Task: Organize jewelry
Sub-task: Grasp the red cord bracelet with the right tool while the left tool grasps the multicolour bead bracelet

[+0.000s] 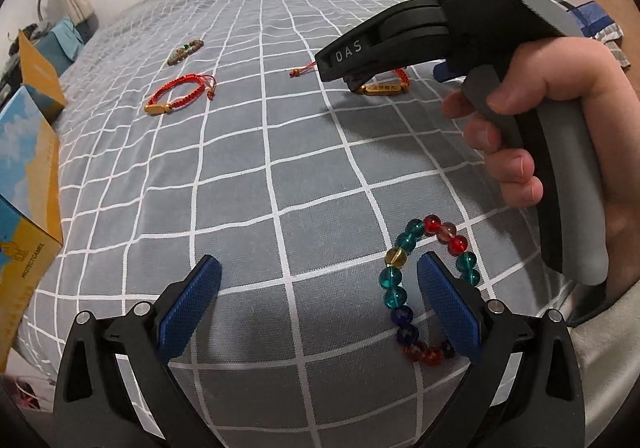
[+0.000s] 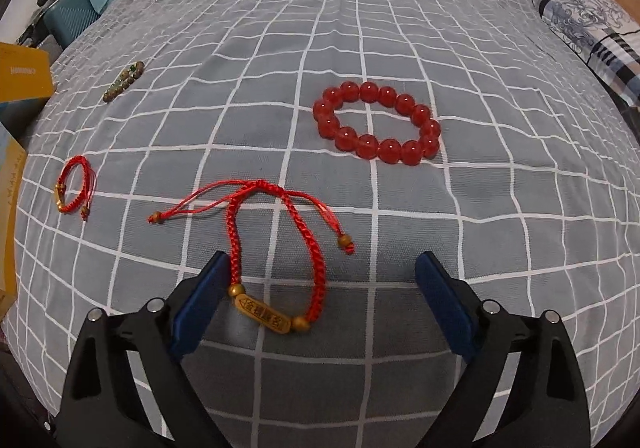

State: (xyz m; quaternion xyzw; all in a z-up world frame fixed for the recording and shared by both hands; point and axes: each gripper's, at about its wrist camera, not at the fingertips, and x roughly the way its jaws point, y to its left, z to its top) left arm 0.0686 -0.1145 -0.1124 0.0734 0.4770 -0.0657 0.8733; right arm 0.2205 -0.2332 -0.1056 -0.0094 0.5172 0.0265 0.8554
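Several bracelets lie on a grey checked bedsheet point(image 1: 280, 176). My left gripper point(image 1: 320, 268) is open, low over the sheet; its right finger point(image 1: 448, 308) sits inside the loop of a multicoloured glass-bead bracelet point(image 1: 400, 288). My right gripper point(image 2: 320, 268) is open over a red braided cord bracelet with a gold tag point(image 2: 276, 268), whose tag lies by the left finger point(image 2: 200, 304). In the left wrist view the right gripper's body point(image 1: 440, 20) hangs over that cord bracelet point(image 1: 384, 88). A red bead bracelet point(image 2: 376, 124) lies beyond.
A second red cord bracelet point(image 1: 180, 94) point(image 2: 74, 188) and a brown-green bead bracelet point(image 1: 185, 51) point(image 2: 123, 82) lie to the left. A yellow-and-blue cardboard box point(image 1: 28, 184) stands at the bed's left edge. A patterned pillow point(image 2: 592, 40) lies at the far right.
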